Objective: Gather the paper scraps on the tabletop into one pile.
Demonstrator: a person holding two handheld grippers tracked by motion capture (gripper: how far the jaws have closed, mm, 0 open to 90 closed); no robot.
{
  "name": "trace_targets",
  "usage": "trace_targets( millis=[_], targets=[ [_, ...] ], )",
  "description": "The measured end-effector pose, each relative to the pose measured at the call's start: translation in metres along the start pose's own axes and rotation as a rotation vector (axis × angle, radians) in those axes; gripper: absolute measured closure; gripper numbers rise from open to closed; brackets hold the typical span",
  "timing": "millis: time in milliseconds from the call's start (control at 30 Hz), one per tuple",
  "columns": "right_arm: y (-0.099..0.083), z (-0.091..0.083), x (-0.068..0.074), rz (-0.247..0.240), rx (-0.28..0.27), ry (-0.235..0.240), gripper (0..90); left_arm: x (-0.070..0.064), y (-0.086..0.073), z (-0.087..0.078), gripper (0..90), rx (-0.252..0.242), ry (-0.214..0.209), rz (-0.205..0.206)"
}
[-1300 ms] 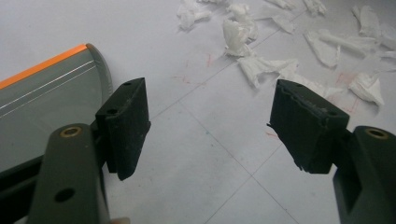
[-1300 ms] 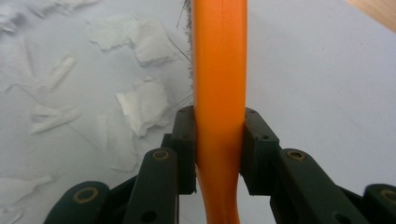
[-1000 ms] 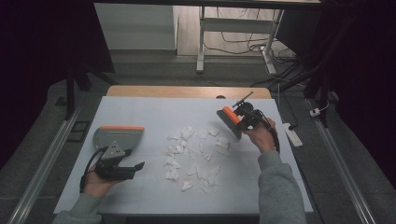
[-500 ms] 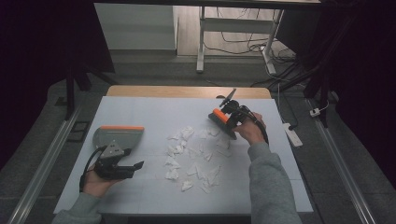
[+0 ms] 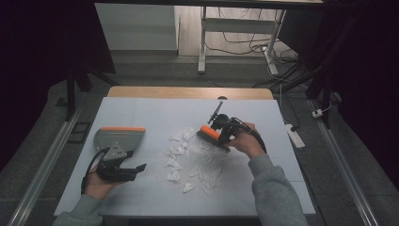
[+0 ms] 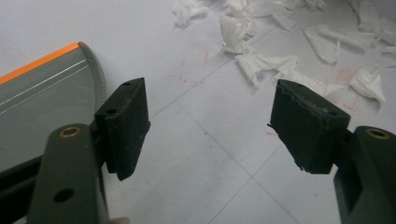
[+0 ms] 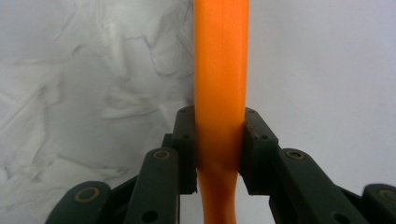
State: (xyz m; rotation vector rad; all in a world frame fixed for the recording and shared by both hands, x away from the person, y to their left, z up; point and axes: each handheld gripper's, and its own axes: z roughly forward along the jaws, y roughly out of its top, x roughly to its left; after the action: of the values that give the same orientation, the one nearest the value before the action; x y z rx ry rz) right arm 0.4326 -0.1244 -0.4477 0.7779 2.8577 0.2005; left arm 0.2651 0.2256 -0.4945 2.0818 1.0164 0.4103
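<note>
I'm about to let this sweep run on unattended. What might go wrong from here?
The right gripper clamps the orange brush by its thin handle; it may twist in the jaws. The torn paper scraps are light and spread out, so a stroke may scatter them. The left gripper is open beside the dustpan, which lies unheld and may slide.

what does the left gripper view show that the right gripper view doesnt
Left gripper view alone: the grey dustpan with its orange edge, at the left behind the open left tongs, and separate torn paper scraps lying apart on the white table.

Right gripper view alone: the right tongs shut on the orange brush handle, which runs straight up the frame, with paper heaped at its left.

Both: a pair of black jaws rising from the bottom, white paper scraps, and the white table surface.
</note>
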Motion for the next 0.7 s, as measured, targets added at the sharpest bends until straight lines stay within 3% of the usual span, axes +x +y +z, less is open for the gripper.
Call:
trace_targets(
  millis=[100,133,267,367,467,567,633,700],
  targets=[
    [-0.007,-0.006,0.004,0.006,-0.063,0.107,70.7,-0.001,-0.001,0.000,29.1,-0.002,0.001,-0.001],
    [-0.009,-0.010,0.005,0.022,-0.086,0.116,70.7,-0.002,-0.001,0.000,29.1,-0.001,0.001,-0.001],
    [-0.022,-0.025,-0.004,0.081,-0.175,0.067,70.6,-0.002,-0.001,-0.001,29.1,-0.004,0.002,-0.004],
    [-0.034,-0.035,-0.012,0.137,-0.196,0.004,70.6,-0.002,-0.001,0.000,29.2,0.001,0.003,-0.004],
    [-0.046,-0.038,-0.022,0.191,-0.181,-0.020,70.6,-0.001,-0.001,0.000,29.2,0.001,0.002,-0.003],
    [-0.056,-0.032,-0.025,0.257,-0.088,-0.027,70.6,-0.001,-0.002,-0.001,29.2,-0.003,0.003,-0.005],
    [-0.062,-0.024,-0.021,0.257,-0.027,-0.019,70.6,-0.001,-0.002,-0.001,29.3,-0.003,0.003,-0.005],
    [-0.065,-0.018,-0.015,0.273,-0.008,0.008,70.6,-0.001,-0.002,0.000,29.2,-0.001,0.003,-0.006]
  ],
)
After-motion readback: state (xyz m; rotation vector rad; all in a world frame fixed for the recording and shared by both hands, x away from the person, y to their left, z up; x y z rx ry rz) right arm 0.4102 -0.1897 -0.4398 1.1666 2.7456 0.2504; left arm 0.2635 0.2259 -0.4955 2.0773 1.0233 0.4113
